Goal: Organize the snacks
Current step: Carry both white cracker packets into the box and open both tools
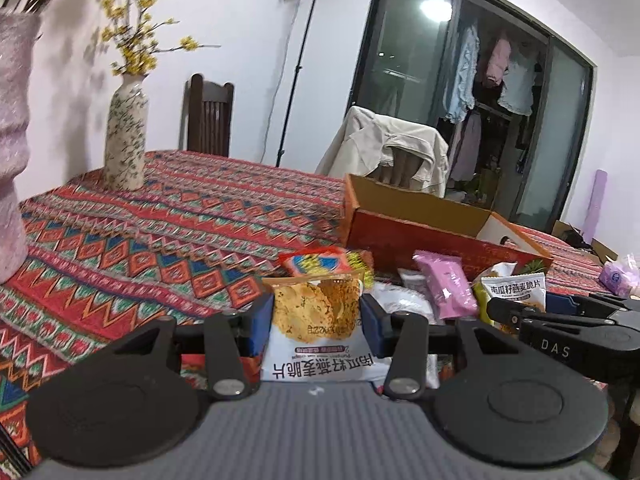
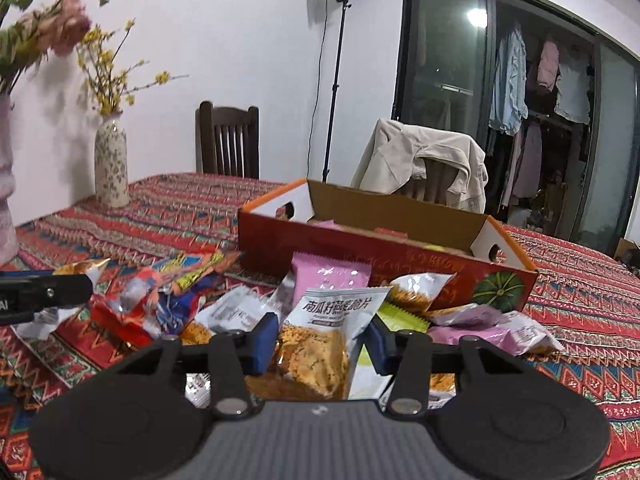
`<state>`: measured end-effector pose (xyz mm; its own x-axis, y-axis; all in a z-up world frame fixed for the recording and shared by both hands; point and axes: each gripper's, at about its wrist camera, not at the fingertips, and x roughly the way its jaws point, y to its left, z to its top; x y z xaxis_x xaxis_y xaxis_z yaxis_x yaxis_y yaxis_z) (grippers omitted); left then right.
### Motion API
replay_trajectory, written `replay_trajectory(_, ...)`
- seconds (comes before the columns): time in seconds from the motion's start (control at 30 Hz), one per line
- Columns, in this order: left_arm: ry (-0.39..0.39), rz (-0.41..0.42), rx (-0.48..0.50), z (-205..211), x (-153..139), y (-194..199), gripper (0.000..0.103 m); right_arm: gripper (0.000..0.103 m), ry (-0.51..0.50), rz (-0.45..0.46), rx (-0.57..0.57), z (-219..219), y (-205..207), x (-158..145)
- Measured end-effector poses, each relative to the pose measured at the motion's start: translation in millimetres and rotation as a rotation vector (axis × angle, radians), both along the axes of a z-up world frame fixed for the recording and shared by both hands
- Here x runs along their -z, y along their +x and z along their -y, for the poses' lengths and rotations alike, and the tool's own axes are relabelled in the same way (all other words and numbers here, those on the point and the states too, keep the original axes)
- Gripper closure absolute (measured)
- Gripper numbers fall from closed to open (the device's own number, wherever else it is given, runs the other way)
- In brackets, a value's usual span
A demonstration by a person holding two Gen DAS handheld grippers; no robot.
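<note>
Left wrist view shows the left gripper (image 1: 317,320) with its jaws closed on a white crisp packet (image 1: 316,332), printed side upside down, pinched across its middle and lifted a little off the patterned bench (image 1: 140,216). In the right wrist view the right gripper (image 2: 322,344) has a second packet (image 2: 328,336) of the same kind standing between its blue pads (image 2: 267,340); the jaws look pressed on its sides, so I would call that a grip too. The rest of the snack pile (image 2: 192,296) lies just in front of the open cardboard box (image 2: 384,256), which sits further back on the bench. These packets look light, puffy and crinkly, with slick film and brittle crisps inside, so a hard squeeze could crush them. To my eye the safest hold is across the air-filled body or on the flat sealed edge, gently, and the film may slip if tilted.
</note>
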<state>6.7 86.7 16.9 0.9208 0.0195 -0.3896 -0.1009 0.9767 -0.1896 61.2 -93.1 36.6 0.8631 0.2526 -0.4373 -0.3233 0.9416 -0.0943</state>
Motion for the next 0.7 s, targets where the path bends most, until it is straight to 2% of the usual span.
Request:
replay_trajectory(0.33,0.045,0.055,0.068,40.6,-25.4,31.7,0.056,0.057,0.074,0.030,-0.007,34.1,10.9,-24.5)
replay_trajectory(0.7,0.049,0.074,0.092,74.4,-56.0,94.9,0.056,0.057,0.165,0.059,0.061,73.3,60.7,-57.0)
